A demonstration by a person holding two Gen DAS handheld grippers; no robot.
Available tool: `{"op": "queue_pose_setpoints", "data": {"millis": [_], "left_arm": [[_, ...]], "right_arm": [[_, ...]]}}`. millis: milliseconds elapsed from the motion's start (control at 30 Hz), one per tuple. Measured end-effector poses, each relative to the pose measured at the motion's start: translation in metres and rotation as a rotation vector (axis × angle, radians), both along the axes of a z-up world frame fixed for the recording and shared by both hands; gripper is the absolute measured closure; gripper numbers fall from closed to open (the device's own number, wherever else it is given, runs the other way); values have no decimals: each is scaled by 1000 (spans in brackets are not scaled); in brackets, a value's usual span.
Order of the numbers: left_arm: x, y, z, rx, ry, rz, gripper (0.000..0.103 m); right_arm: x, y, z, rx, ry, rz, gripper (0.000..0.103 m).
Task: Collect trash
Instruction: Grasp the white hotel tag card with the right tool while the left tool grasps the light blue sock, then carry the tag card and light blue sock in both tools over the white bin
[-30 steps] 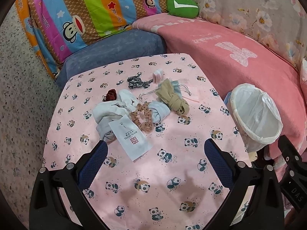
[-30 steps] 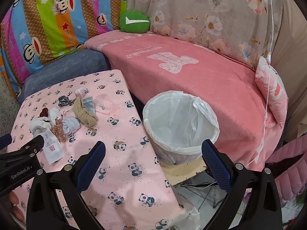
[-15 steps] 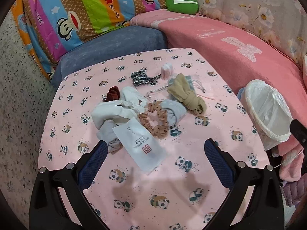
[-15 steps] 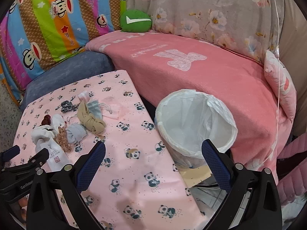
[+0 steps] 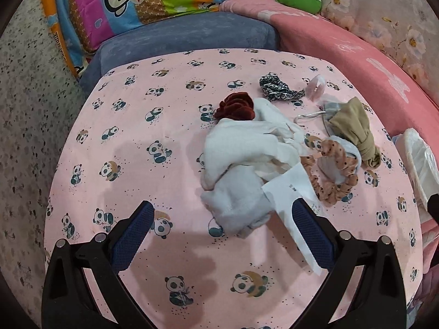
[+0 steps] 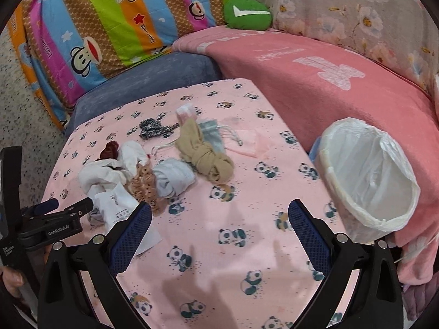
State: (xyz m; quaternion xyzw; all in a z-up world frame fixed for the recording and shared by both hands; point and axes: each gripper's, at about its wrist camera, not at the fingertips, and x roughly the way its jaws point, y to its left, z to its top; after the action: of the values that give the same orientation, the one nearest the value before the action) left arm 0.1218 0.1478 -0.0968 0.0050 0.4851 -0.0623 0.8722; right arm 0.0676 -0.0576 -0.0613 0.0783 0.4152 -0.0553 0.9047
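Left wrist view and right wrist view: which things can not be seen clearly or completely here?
- White paper packet: the print is too small to read in both views; the left gripper finger covers its near part in the left wrist view.
- Lined bin: cut off by the right edge in the left wrist view; its bottom cannot be made out.
- White cloth: hides what lies beneath.

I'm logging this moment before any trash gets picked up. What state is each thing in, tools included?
Left tool: open, empty, over the pile's near edge.
Right tool: open, empty, above the cloth.
Trash bin: lined with a bag, looks empty, beside the table.
White paper packet: flat, partly under the white cloth.
Tan stocking: knotted.
Peach scrunchie: lying loose.
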Motion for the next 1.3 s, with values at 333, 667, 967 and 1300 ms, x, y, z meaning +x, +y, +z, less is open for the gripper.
{"op": "queue_pose_setpoints", "data": {"millis": [333,667,967,1300], "left_arm": [[7,30,-8,-99,26,9,9],[13,32,-14,-113,41,-15,9],[19,11,-22,-154,68,-47,10],[19,2,-35,-186,136,-25,57]], "right_arm": [[20,77,-42,12,72,210,14],[45,112,-85,1,183,289,53],[28,93,-68,29,134,282,92],[3,59,-42,68,102,197,92]]}}
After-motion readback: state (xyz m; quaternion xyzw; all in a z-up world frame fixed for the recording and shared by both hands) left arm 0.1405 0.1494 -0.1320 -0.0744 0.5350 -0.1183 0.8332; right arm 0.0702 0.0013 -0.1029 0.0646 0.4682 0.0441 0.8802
